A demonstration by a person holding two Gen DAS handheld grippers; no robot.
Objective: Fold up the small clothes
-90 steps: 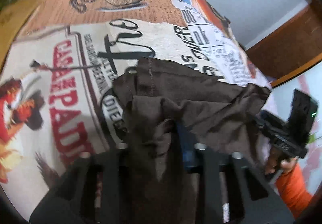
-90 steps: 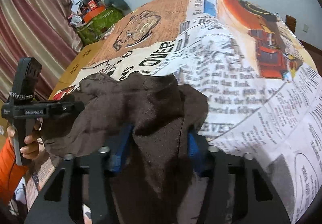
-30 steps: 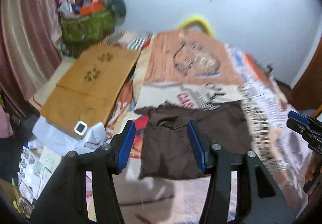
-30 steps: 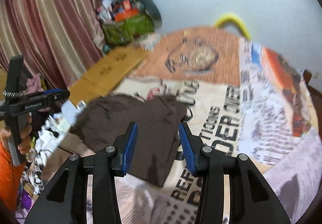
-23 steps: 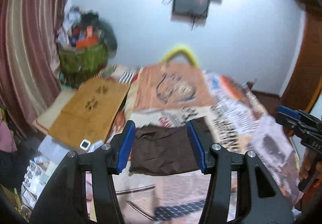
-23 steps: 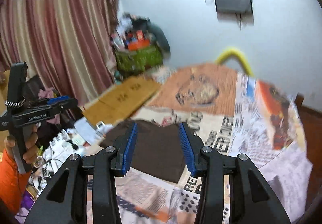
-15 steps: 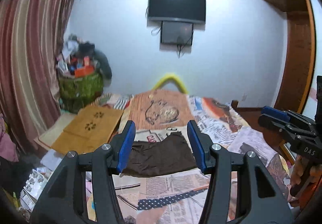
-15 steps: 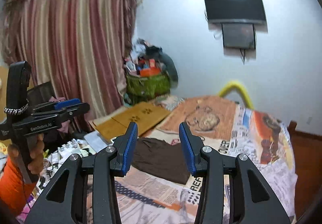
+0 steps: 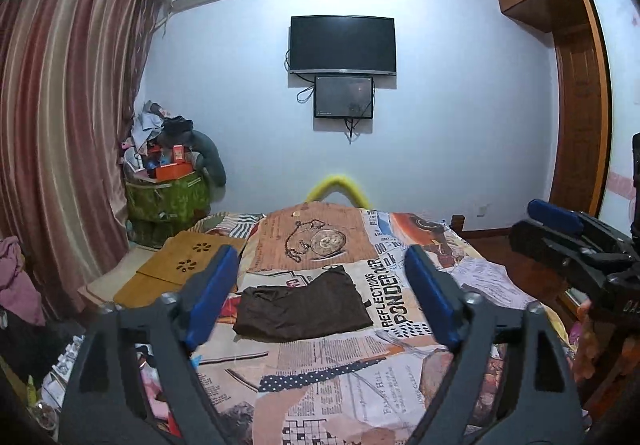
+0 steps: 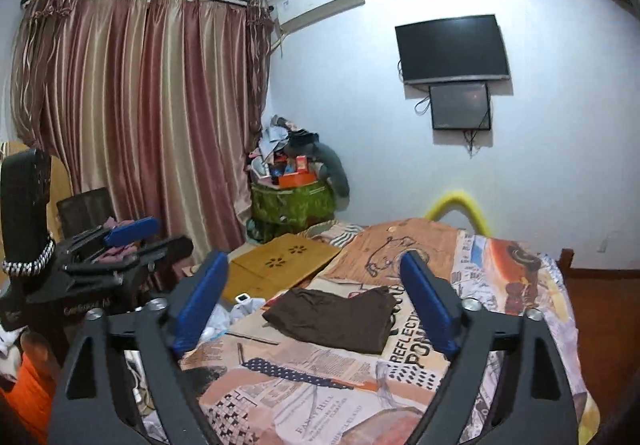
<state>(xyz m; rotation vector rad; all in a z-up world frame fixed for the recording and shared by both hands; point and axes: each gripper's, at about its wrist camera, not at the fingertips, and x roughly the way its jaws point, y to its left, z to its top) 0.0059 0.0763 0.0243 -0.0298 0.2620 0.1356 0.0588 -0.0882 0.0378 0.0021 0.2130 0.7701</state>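
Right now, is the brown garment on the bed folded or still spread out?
Folded. The brown garment lies as a compact, layered rectangle on the printed bedspread; both grippers' jaws are open and hold nothing.

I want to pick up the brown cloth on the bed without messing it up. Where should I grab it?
Probably the near folded edge of the brown cloth, coming in low from the foot of the bed. The cloth lies flat, that edge looks thickest, and nothing lies in front of it. The left gripper and right gripper are both open and off it, one for each near corner.
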